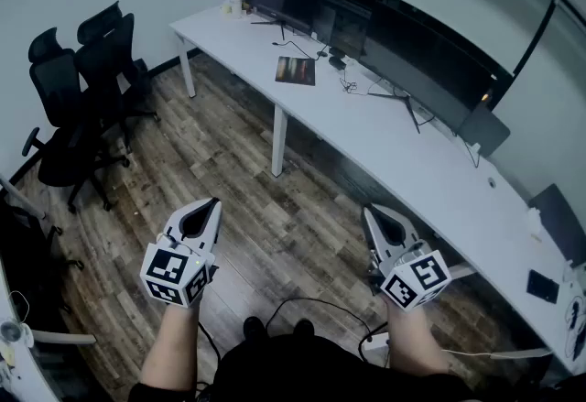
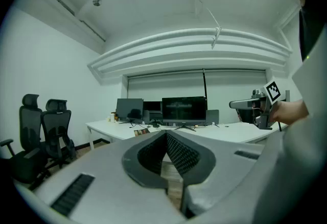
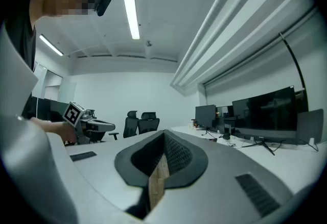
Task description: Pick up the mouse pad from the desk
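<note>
Left claw (image 1: 215,203) and right claw (image 1: 369,210) are held closed — ribbed pads (image 2: 179,154) meeting, nothing gripped. The flat rectangular mouse pad (image 1: 295,70), darkly printed, is seen on the long white surface (image 1: 385,162).

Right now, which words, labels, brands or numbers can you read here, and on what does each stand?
No readable text anywhere.
On the left hand-held gripper and right hand-held gripper: square code markers only, no letters.
On the mouse pad: print too small to read.
</note>
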The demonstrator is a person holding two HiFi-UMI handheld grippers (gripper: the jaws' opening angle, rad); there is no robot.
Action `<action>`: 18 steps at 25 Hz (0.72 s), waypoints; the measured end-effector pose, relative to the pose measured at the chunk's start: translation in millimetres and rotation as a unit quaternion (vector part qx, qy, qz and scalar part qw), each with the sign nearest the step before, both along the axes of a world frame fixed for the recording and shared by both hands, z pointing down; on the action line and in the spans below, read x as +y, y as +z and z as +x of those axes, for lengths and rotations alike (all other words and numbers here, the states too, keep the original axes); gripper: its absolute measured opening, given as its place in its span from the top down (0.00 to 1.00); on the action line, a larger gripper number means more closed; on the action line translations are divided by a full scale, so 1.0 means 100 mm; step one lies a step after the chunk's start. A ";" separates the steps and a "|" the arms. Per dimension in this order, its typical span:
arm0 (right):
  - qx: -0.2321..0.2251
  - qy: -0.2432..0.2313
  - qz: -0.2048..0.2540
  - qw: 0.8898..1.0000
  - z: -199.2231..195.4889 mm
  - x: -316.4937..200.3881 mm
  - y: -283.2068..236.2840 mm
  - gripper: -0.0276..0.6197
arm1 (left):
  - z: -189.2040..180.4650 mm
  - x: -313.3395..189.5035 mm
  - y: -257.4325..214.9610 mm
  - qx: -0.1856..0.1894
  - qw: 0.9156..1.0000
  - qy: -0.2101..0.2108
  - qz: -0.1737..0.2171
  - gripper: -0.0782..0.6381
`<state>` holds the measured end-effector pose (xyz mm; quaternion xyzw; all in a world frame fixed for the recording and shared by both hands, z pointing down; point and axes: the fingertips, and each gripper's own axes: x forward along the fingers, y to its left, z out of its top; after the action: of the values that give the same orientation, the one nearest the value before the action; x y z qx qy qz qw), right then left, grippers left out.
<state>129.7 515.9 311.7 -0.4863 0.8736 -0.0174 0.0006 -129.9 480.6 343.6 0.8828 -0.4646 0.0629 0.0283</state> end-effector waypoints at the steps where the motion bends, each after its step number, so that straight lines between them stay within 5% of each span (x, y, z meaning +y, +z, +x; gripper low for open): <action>1: -0.001 0.000 0.000 1.000 0.05 0.02 0.00 0.95 | 0.07 0.02 -0.01 0.000 1.000 0.003 0.000 0.88; 18: -0.030 -0.004 -0.006 1.000 0.75 0.26 0.07 0.95 | 0.73 0.27 0.02 -0.006 1.000 -0.008 -0.011 0.88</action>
<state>204.7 541.5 319.1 -0.4823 0.8749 -0.0370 0.0241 -56.7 507.4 345.2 0.8785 -0.4707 0.0728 0.0360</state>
